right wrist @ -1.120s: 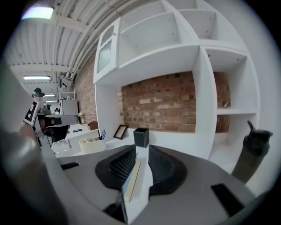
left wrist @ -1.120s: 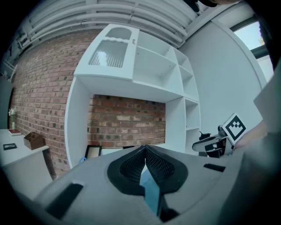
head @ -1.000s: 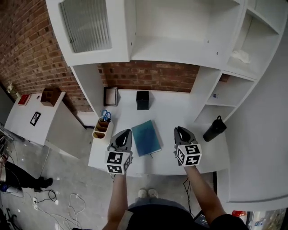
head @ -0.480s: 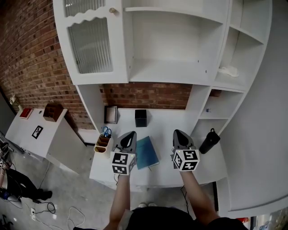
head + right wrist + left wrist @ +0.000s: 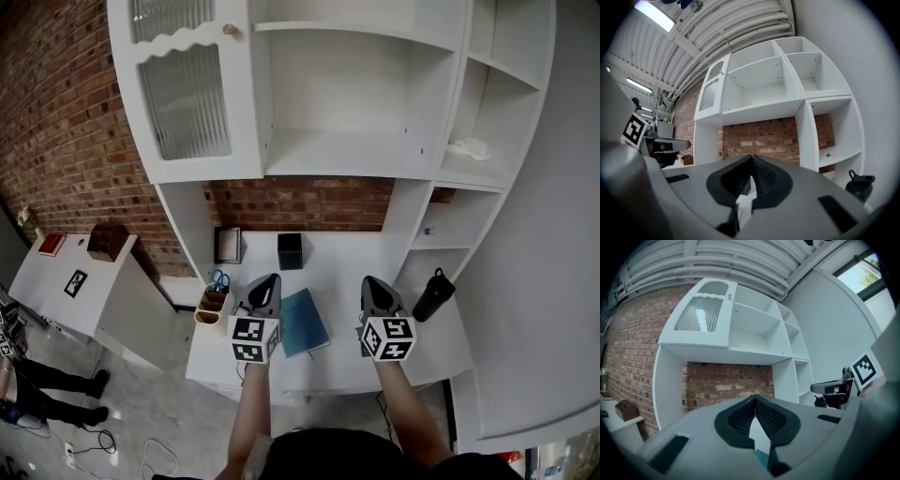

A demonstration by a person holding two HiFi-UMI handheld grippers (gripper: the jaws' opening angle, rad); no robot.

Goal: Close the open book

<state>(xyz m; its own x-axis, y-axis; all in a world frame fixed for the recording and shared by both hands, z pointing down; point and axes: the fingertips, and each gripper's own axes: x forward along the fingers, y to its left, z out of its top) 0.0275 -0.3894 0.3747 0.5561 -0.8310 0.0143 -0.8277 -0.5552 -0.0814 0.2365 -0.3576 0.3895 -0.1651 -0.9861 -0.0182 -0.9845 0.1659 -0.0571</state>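
A teal book (image 5: 303,322) lies closed and flat on the white desk (image 5: 347,356), between my two grippers. My left gripper (image 5: 265,281) is held above the desk just left of the book, its jaws shut with nothing between them. My right gripper (image 5: 373,283) hovers to the right of the book, also shut and empty. In the left gripper view the left gripper (image 5: 754,398) points level at the brick back wall, with a sliver of the book (image 5: 761,458) showing below the tips. The right gripper (image 5: 751,158) points level at the shelves in the right gripper view.
A black box (image 5: 290,251) and a dark frame (image 5: 227,245) stand at the back of the desk. A wooden holder with scissors (image 5: 213,298) sits at the left edge. A black bottle (image 5: 433,294) stands at the right. White shelves (image 5: 347,150) rise above.
Both grippers have risen from beside the book and now point level at the wall. The head view has tilted up, showing more of the upper shelves.
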